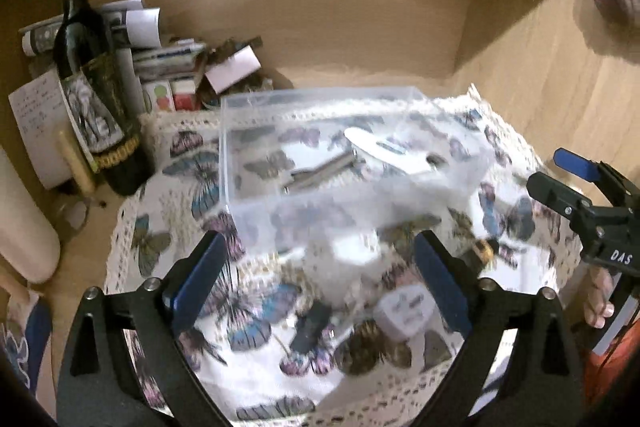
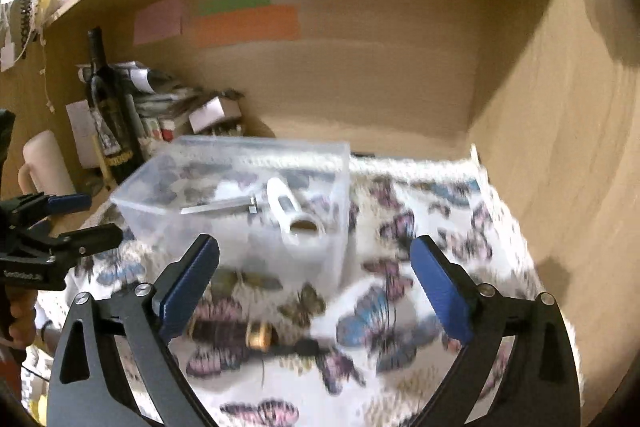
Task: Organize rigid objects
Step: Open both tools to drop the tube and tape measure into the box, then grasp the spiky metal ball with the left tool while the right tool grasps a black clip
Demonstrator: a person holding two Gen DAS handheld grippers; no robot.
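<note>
Since both tongs, left (image 1: pixel 316 281) and right (image 2: pixel 314 287), hang wide apart and hold nothing, the risk I'd guess is bumping the clear plastic box (image 2: pixel 240 211), thin-walled and slick on the butterfly cloth (image 2: pixel 420 227) over the desk. Inside lie a metal bar (image 2: pixel 218 206) and a white gadget (image 2: pixel 292 211); a white plug (image 1: pixel 404 311), a black stick (image 1: pixel 312 327) and a small gold-capped piece (image 2: pixel 260 337) wait loose near it.

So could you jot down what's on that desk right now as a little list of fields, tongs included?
surface: butterfly-print cloth on a wooden desk
container: clear plastic box, open on top
inside box: metal rod; white tool
loose on cloth: white plug; small black piece; gold-capped item
back left corner: dark wine bottle, upright, beside stacked papers
left tongs: open, empty
right tongs: open, empty
</note>
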